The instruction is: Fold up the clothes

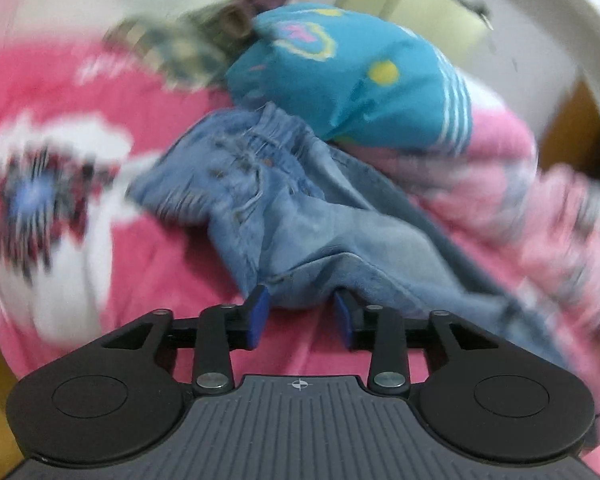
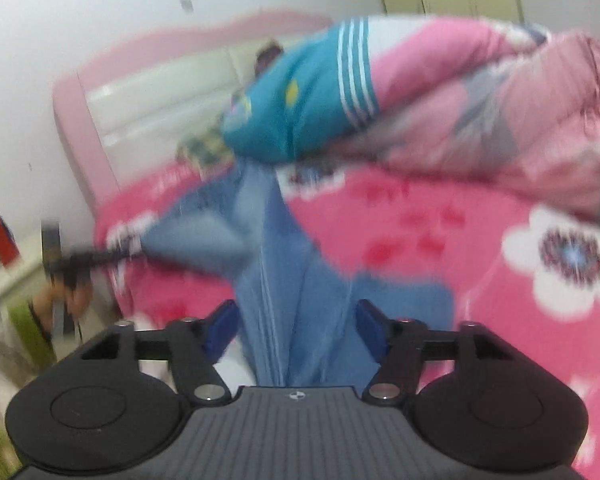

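Jeans [image 1: 284, 216] waistband left view, right view — leg [image 2: 300, 280], seemingly gripped

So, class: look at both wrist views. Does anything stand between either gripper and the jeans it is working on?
Nothing visible does. The jeans already run between the fingers of the left gripper and of the right gripper. The teal garment lies on the jeans' far end, on the pink floral blanket, away from both grippers.
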A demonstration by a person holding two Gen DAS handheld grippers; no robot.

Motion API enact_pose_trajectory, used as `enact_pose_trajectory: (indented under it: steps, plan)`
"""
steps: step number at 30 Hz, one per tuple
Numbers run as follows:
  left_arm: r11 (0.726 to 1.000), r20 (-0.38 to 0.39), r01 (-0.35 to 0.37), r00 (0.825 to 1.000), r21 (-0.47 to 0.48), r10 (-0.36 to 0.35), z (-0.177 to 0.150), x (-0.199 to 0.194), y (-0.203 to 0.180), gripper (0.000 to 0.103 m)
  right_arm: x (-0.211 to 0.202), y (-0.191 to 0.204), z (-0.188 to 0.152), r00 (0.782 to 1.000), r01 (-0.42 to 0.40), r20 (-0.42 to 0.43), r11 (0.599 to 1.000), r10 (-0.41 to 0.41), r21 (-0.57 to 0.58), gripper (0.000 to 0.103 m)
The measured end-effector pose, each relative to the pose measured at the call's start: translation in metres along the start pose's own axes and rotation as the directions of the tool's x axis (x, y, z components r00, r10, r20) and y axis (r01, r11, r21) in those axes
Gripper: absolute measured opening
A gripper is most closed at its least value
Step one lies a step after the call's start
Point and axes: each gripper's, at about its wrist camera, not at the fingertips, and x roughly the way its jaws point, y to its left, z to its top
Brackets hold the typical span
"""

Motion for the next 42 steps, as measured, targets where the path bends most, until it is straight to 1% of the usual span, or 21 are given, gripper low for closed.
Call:
enact_pose_trajectory:
  steps: [1,3,6,12,14,16,18,20,21,23,24,25,26,27,31,32,35,37,38,41,42]
  plan:
    - [0.997,0.009,0.026,1.0,-0.076,-0.026,0.0,-0.003,0.009,0.042,0.006,-0.004,0.015,1.0,-0.021,0.023,1.0,0.021,0.011,0.076]
    - [0.978,0.048,0.067,0.997,-0.196,-0.059,0.0,-0.006,0.024,0.054,0.026,-0.014,0.043,0.997,-0.07,0.049,0.997,0.068,0.044,0.082]
    - [0.955,0.108,0.077,0.993,-0.288,-0.047,0.005,-0.003,0.039,0.068,0.082,-0.023,0.083,0.984,-0.174,0.043,0.981,0.17,0.087,0.092]
    - [0.89,0.154,0.094,0.988,-0.447,-0.027,0.02,0.032,0.067,0.067,0.258,-0.023,0.145,0.962,-0.234,-0.117,0.965,0.248,0.119,0.093]
    - [0.873,0.174,0.115,0.984,-0.474,-0.036,0.021,0.042,0.072,0.063,0.316,-0.019,0.156,0.954,-0.234,-0.16,0.964,0.252,0.126,0.093]
    - [0.887,0.194,0.098,0.981,-0.452,-0.01,0.023,0.046,0.069,0.051,0.369,-0.012,0.162,0.949,-0.226,-0.194,0.966,0.247,0.124,0.093]
    - [0.903,0.207,0.06,0.978,-0.425,0.033,0.025,0.05,0.066,0.034,0.42,-0.005,0.168,0.944,-0.214,-0.231,0.97,0.236,0.116,0.093]
    - [0.919,0.224,0.035,0.973,-0.392,0.059,0.026,0.05,0.064,0.023,0.461,0.003,0.167,0.944,-0.18,-0.256,0.976,0.207,0.123,0.092]
    - [0.934,0.239,0.011,0.968,-0.358,0.08,0.028,0.048,0.06,0.02,0.477,0.007,0.164,0.934,-0.175,-0.294,0.977,0.203,0.121,0.089]
    - [0.962,0.282,-0.052,0.951,-0.267,0.129,0.039,0.041,0.049,0.016,0.506,0.016,0.155,0.901,-0.172,-0.387,0.981,0.195,0.095,0.06]
    - [0.972,0.304,-0.085,0.94,-0.221,0.152,0.044,0.037,0.044,0.014,0.513,0.021,0.151,0.887,-0.178,-0.421,0.981,0.192,0.073,0.037]
    - [0.977,0.328,-0.12,0.929,-0.176,0.173,0.05,0.034,0.038,0.012,0.51,0.023,0.15,0.892,-0.172,-0.416,0.984,0.176,0.046,0.022]
    - [0.979,0.352,-0.155,0.916,-0.131,0.192,0.055,0.03,0.033,0.011,0.508,0.026,0.15,0.898,-0.167,-0.411,0.986,0.16,0.019,0.011]
    - [0.978,0.377,-0.191,0.902,-0.086,0.209,0.061,0.026,0.028,0.01,0.502,0.025,0.156,0.902,-0.18,-0.397,0.984,0.172,0.016,0.008]
    - [0.954,0.429,-0.295,0.869,0.049,0.246,0.086,0.018,0.027,0.01,0.472,0.019,0.178,0.925,-0.249,-0.305,0.967,0.225,-0.043,0.008]
    - [0.947,0.416,-0.315,0.87,0.057,0.264,0.087,0.019,0.032,0.01,0.466,0.017,0.182,0.928,-0.265,-0.288,0.962,0.237,-0.062,0.008]
    - [0.94,0.292,-0.341,0.899,-0.003,0.327,0.083,0.032,0.063,0.013,0.478,0.005,0.173,0.927,-0.238,-0.307,0.97,0.214,-0.041,0.008]
    - [0.944,0.185,-0.314,0.926,-0.101,0.328,0.075,0.044,0.091,0.02,0.506,-0.007,0.154,0.905,-0.146,-0.402,0.989,0.138,0.009,0.01]
    - [0.946,0.178,-0.292,0.932,-0.141,0.315,0.07,0.042,0.1,0.024,0.51,-0.01,0.15,0.903,-0.145,-0.404,0.989,0.144,0.029,0.01]
    - [0.947,0.215,-0.257,0.931,-0.192,0.296,0.068,0.026,0.105,0.032,0.505,-0.015,0.154,0.906,-0.144,-0.396,0.988,0.151,0.047,0.02]
    - [0.942,0.237,-0.289,0.916,-0.169,0.324,0.069,0.021,0.099,0.04,0.497,-0.013,0.16,0.921,-0.121,-0.372,0.993,0.112,0.001,0.037]
